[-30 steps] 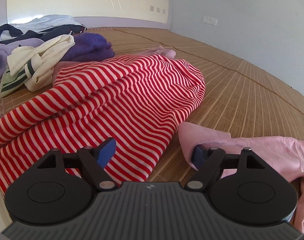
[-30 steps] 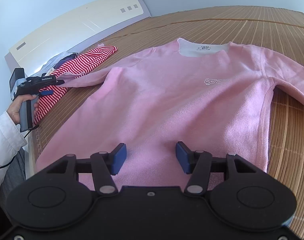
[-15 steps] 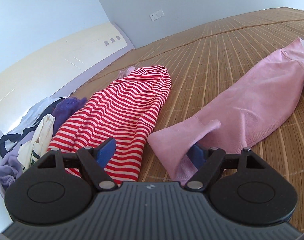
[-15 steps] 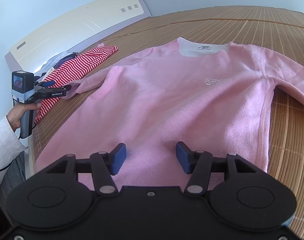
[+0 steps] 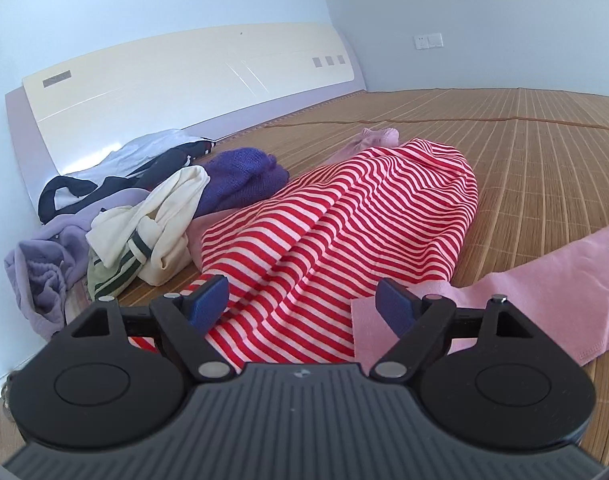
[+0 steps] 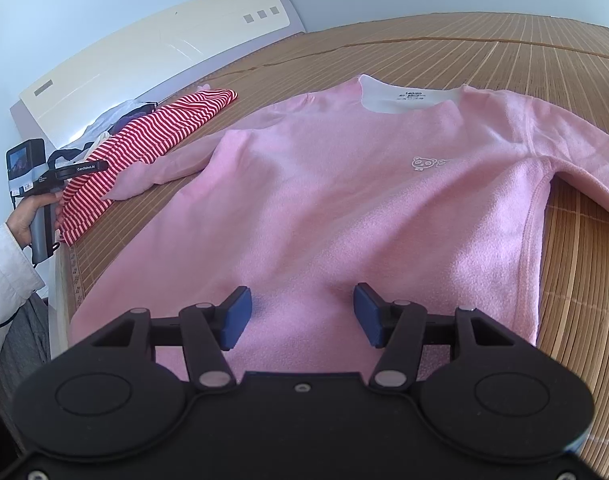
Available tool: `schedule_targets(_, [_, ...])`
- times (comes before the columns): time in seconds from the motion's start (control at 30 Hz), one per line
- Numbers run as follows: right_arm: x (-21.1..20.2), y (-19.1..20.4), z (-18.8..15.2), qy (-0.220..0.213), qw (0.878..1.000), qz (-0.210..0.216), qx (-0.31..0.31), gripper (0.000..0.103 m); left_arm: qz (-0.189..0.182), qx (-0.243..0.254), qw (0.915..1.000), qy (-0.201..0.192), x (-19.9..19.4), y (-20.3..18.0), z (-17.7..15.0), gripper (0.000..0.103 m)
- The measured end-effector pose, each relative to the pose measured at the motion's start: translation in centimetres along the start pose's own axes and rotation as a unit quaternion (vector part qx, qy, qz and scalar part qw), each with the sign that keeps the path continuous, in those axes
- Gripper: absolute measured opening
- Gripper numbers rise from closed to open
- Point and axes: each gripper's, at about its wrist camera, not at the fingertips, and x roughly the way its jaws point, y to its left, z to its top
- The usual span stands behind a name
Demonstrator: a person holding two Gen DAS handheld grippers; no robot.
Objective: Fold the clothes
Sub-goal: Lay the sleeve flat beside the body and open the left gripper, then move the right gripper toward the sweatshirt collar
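Your left gripper's (image 5: pixel 303 304) fingers stand wide, empty, pink sleeve cuff (image 5: pixel 368 328) between them over the striped garment (image 5: pixel 344 220); your right gripper (image 6: pixel 299 317) gapes above the pink sweatshirt (image 6: pixel 344 208).

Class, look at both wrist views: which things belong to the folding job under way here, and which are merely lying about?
In the job:
pink sweatshirt, spread flat
its sleeve cuff, by the open left gripper
open right gripper, over the hem

Lying about:
red striped garment
purple knit
cream garment
lilac garment
headboard
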Motion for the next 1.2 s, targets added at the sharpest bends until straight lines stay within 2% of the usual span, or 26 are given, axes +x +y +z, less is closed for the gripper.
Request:
schedule_targets(0.2, [0.2,0.8,-0.2,0.001,1.0,0.003,-0.016,0.074,-0.064,0.02,0.9978,-0.004,-2.5,-2.2,0.2,0.085])
schedule_targets(0.27, [0.4,1.2,-0.3,0.001,1.0,0.005,-0.026,0.082,-0.094,0.029,0.9952,-0.006,-3.4,-3.6,0.4,0.086])
schedule_targets(0.33, [0.4,1.5,-0.4,0.001,0.999,0.003,-0.033,0.083,-0.129,0.036,0.991,-0.007,-4.3,-4.9,0.6,0.086])
schedule_targets(0.43, [0.2,1.4,-0.4,0.0,0.999,0.006,-0.032,0.083,-0.196,0.04,0.9798,-0.007,-5.8,-7.1,1.2,0.087])
schedule_targets(0.53, [-0.1,1.1,-0.1,0.001,1.0,0.012,-0.025,0.083,-0.27,0.039,0.9622,-0.009,-6.8,-9.3,2.1,0.088])
schedule_targets(0.6, [-0.7,0.8,0.2,-0.005,1.0,0.018,-0.015,0.083,-0.298,0.047,0.9532,-0.013,-7.4,-11.3,2.7,0.091])
schedule_targets(0.7, [-3.0,-0.6,0.7,-0.061,0.997,0.028,0.023,0.081,-0.336,0.067,0.9393,-0.021,-8.1,-14.5,3.4,0.091])
schedule_targets(0.77, [-4.8,-1.8,1.3,-0.102,0.993,0.015,0.049,0.075,-0.359,0.081,0.9295,-0.026,-8.4,-16.4,3.8,0.091])
schedule_targets(0.83, [-6.5,-2.9,2.0,-0.138,0.988,-0.011,0.064,0.075,-0.375,0.095,0.9218,-0.032,-8.5,-18.2,4.5,0.091])
schedule_targets(0.87, [-6.9,-3.1,2.6,-0.146,0.987,-0.038,0.055,0.074,-0.373,0.1,0.9217,-0.038,-8.2,-19.2,5.1,0.091])
schedule_targets(0.9, [-7.0,-3.4,3.7,-0.147,0.985,-0.083,0.046,0.072,-0.371,0.105,0.9217,-0.043,-7.9,-20.2,5.8,0.091])
schedule_targets(0.93, [-7.1,-3.7,4.8,-0.147,0.98,-0.126,0.04,0.062,-0.363,0.116,0.9234,-0.046,-7.5,-21.4,6.4,0.092])
schedule_targets(0.97, [-6.6,-4.2,6.0,-0.142,0.976,-0.158,0.041,0.047,-0.354,0.128,0.9251,-0.048,-7.1,-22.7,7.0,0.092])
schedule_targets(1.0, [-5.5,-4.7,7.4,-0.133,0.976,-0.167,0.04,0.039,-0.345,0.14,0.9266,-0.05,-6.6,-24.0,7.6,0.092])
schedule_targets(1.03, [-4.3,-5.3,8.9,-0.124,0.976,-0.176,0.039,0.025,-0.338,0.154,0.9271,-0.052,-6.2,-25.5,8.2,0.092])
schedule_targets(1.1, [-1.6,-6.0,11.4,-0.105,0.976,-0.186,0.042,0.022,-0.338,0.158,0.9262,-0.056,-5.1,-28.2,8.8,0.092])
schedule_targets(1.2, [4.6,-7.0,14.5,-0.054,0.976,-0.204,0.043,0.016,-0.356,0.149,0.9225,-0.013,-2.1,-32.0,8.7,0.092])
